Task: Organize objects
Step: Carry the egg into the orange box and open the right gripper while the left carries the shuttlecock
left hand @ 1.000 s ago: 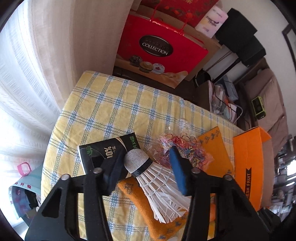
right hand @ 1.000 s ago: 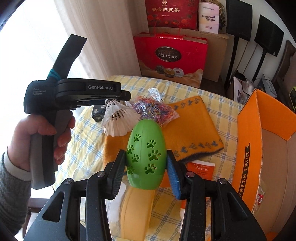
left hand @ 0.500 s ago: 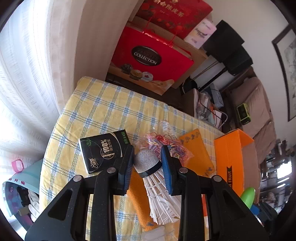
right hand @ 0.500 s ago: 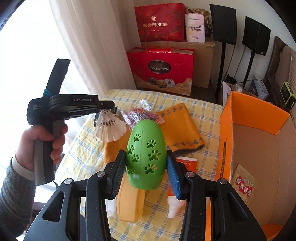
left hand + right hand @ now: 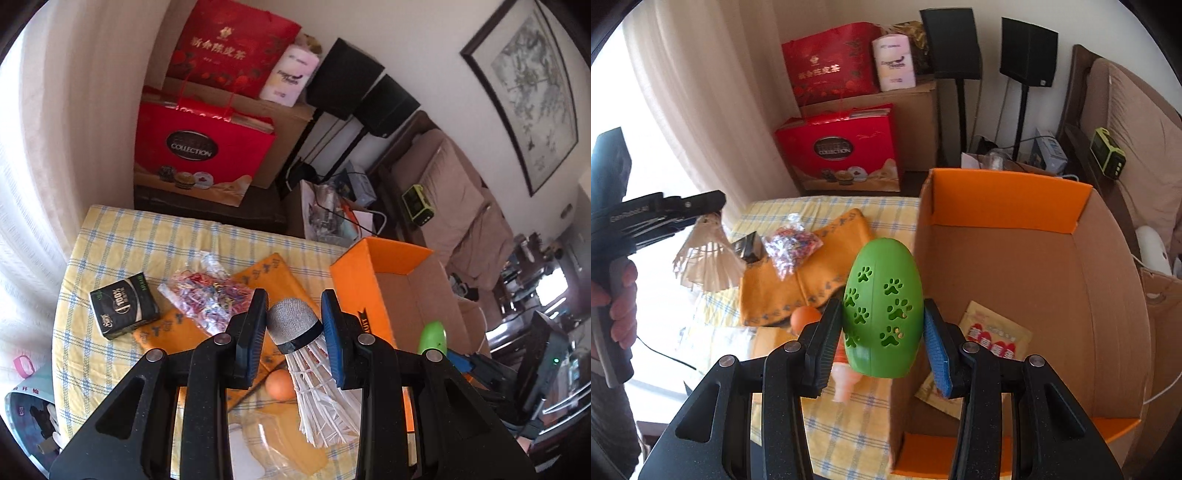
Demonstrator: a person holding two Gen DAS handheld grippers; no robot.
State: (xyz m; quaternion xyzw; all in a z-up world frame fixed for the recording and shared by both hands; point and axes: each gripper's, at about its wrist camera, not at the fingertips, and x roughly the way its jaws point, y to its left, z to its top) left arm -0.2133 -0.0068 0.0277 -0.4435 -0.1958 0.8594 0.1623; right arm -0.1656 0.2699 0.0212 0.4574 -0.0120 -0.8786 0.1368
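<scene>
My left gripper (image 5: 293, 325) is shut on a white feathered shuttlecock (image 5: 295, 325), gripping its grey cork head, and holds it well above the table. In the right wrist view that shuttlecock (image 5: 707, 258) hangs at the left under the left gripper (image 5: 709, 218). My right gripper (image 5: 882, 332) is shut on a green egg-shaped toy (image 5: 882, 306) with paw-print holes, held over the near left wall of the orange cardboard box (image 5: 1004, 206). The same box (image 5: 380, 254) stands at the table's right in the left wrist view, where the green toy (image 5: 434, 334) shows beside it.
On the yellow checked tablecloth (image 5: 147, 236) lie a black tissue pack (image 5: 123, 310), a bag of coloured rubber bands (image 5: 207, 295), an orange cloth (image 5: 273, 273) and a small orange ball (image 5: 280, 384). A snack packet (image 5: 997, 336) lies inside the box. Red gift bags (image 5: 199, 151) stand behind the table.
The left gripper closed on the shuttlecock's head and lifted it off the table. The right gripper carried the green toy rightward and up, from above the table to the box's edge.
</scene>
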